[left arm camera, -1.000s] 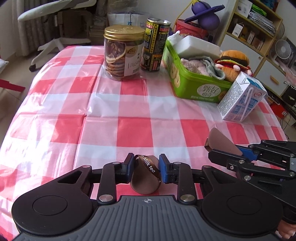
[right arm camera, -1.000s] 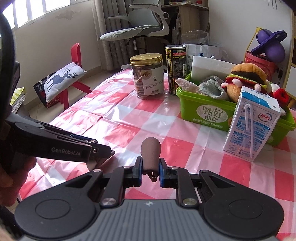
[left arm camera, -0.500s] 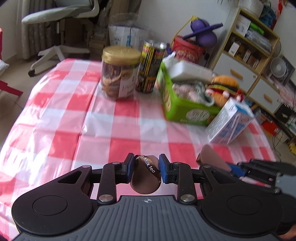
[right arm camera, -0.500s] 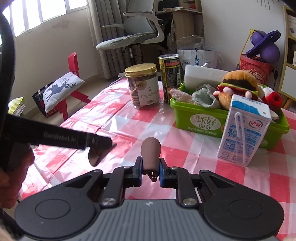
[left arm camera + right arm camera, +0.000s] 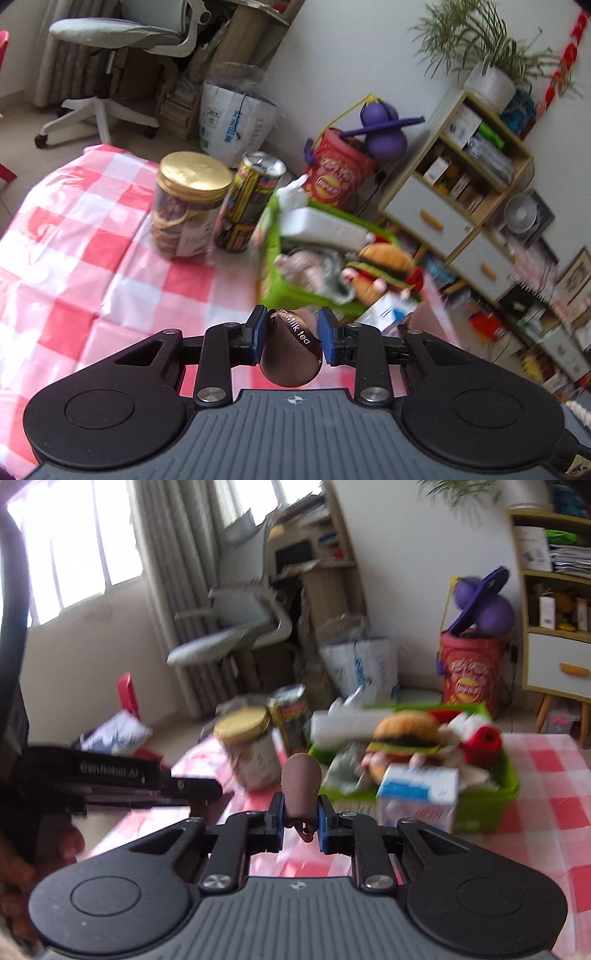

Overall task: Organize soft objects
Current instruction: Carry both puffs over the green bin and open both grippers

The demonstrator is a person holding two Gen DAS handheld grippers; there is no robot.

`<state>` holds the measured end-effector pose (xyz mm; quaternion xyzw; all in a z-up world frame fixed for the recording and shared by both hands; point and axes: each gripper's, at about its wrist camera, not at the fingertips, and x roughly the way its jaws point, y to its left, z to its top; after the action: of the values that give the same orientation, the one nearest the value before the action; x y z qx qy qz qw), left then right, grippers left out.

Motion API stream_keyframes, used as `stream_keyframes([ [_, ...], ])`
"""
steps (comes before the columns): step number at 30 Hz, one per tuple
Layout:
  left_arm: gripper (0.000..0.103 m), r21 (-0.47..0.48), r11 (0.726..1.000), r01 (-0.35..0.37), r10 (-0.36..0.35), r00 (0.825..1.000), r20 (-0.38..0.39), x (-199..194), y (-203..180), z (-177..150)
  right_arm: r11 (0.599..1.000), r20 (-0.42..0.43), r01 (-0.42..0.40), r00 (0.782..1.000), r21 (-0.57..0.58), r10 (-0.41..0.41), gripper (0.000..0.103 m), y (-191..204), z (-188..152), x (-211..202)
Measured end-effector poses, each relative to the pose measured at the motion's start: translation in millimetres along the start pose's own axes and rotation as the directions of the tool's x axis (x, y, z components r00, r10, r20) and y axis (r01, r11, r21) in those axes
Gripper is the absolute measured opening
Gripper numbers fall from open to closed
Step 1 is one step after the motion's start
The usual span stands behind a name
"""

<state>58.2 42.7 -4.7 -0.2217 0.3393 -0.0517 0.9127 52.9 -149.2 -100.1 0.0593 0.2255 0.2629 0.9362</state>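
Between the blue pads of the left gripper (image 5: 291,334) sits a brown soft toy (image 5: 291,354) with a dark band reading "Milk tea"; jaws clenched on it, held above the bench (image 5: 74,258) with its red-and-white check cloth. Right gripper (image 5: 300,818) likewise has its jaws closed on a brown soft piece (image 5: 301,784), rounded end pointing up past the pads, a small nub hanging below. Whether the two pieces are parts of one toy I can't tell.

Green bin (image 5: 487,805) sits at the far side of the bench, well beyond both grippers. Inside it: burger plush (image 5: 404,734), a white block (image 5: 341,727), grey-pink cloth (image 5: 314,264), a red plush item (image 5: 484,740) at the right end. Milk carton (image 5: 417,797) stands just in front of the bin, touching or nearly so; motion blur makes contact hard to call.

Left of the bin: gold-lidded jar (image 5: 188,206) and a black-yellow can (image 5: 251,206), upright, side by side.

Right wrist view shows the left gripper's body at left, side on, with the person's hand (image 5: 40,853) on it.

Off the bench: office chair (image 5: 122,55), red snack tub (image 5: 471,674) with a purple toy (image 5: 484,602) on top, shelf unit (image 5: 461,177).
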Motion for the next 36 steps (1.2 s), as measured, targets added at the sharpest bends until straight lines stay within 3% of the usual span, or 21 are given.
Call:
stream_keyframes([
  [6,0.031,0.002,0.999,0.037,-0.037,0.997,0.067,8.3,-23.3,14.7,0.994,0.106,0.065,0.992,0.084,-0.074,0.000,-22.7,19.7,-15.5],
  [11,0.032,-0.005,0.999,0.047,-0.046,0.997,0.067,29.1,-34.1,22.1,0.979,0.150,0.108,0.979,0.173,-0.135,0.000,-46.9,31.3,-21.2],
  [19,0.034,-0.018,1.000,0.003,-0.001,0.997,0.083,59.9,-39.9,31.3,0.955,0.171,0.111,0.972,0.275,-0.162,0.000,-78.3,43.0,-16.8],
  [27,0.034,-0.050,0.999,-0.017,0.019,0.999,0.049,90.7,-38.0,33.8,0.927,0.182,0.081,0.971,0.365,-0.157,0.000,-102.7,55.1,4.3],
  [36,0.036,-0.100,0.994,-0.036,0.038,0.999,0.022,121.8,-33.4,32.7,0.898,0.101,0.114,0.980,0.426,-0.172,0.000,-121.9,52.5,41.0],
])
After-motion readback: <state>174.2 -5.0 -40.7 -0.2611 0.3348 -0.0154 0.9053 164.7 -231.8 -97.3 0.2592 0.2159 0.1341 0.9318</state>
